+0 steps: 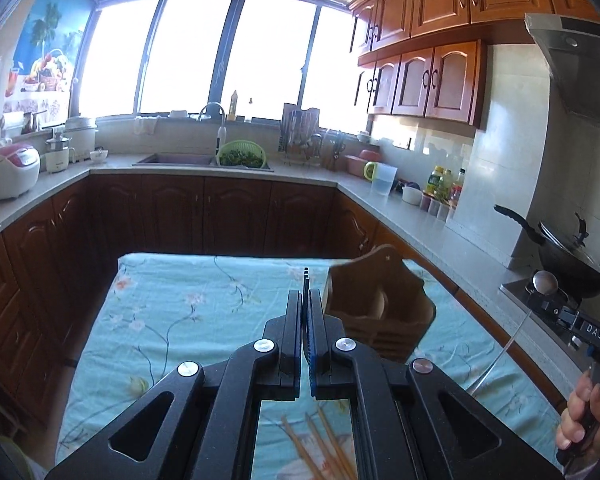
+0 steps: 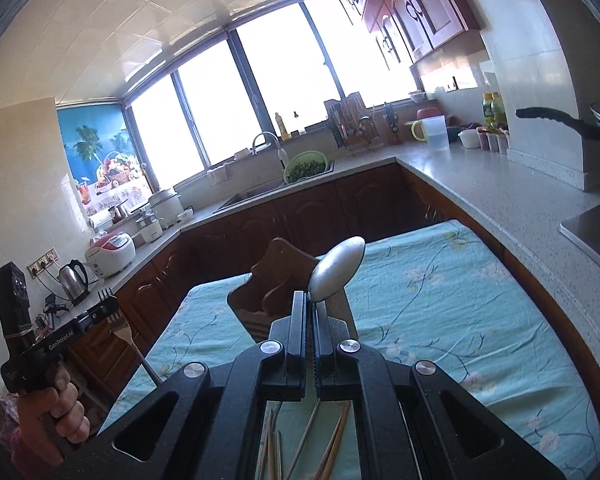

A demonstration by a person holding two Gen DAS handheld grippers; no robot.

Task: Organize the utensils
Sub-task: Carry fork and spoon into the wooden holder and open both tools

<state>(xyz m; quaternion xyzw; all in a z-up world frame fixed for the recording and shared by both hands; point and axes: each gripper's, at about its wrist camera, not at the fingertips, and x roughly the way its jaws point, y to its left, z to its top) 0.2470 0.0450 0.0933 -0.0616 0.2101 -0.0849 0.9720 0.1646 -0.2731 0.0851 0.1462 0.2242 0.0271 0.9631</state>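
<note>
A wooden utensil holder [image 1: 380, 304] stands on the floral blue tablecloth [image 1: 172, 312], just right of and beyond my left gripper [image 1: 306, 292]. The left gripper is shut on a metal fork [image 1: 306, 276], seen edge-on, tines up; the fork [image 2: 120, 324] shows clearly in the right wrist view. My right gripper [image 2: 311, 300] is shut on a metal spoon [image 2: 336, 268], bowl up, in front of the holder [image 2: 276, 280]. The spoon [image 1: 545, 282] also shows at the right of the left wrist view. Wooden chopsticks [image 1: 320, 448] [image 2: 324, 440] lie on the cloth below both grippers.
The cloth-covered table [image 2: 460, 300] sits inside a U-shaped kitchen counter [image 1: 440, 232]. A wok [image 1: 572, 256] stands on the stove at right. A sink with a green colander [image 1: 242, 154] lies at the far side. Rice cookers [image 1: 12, 172] stand on the left counter.
</note>
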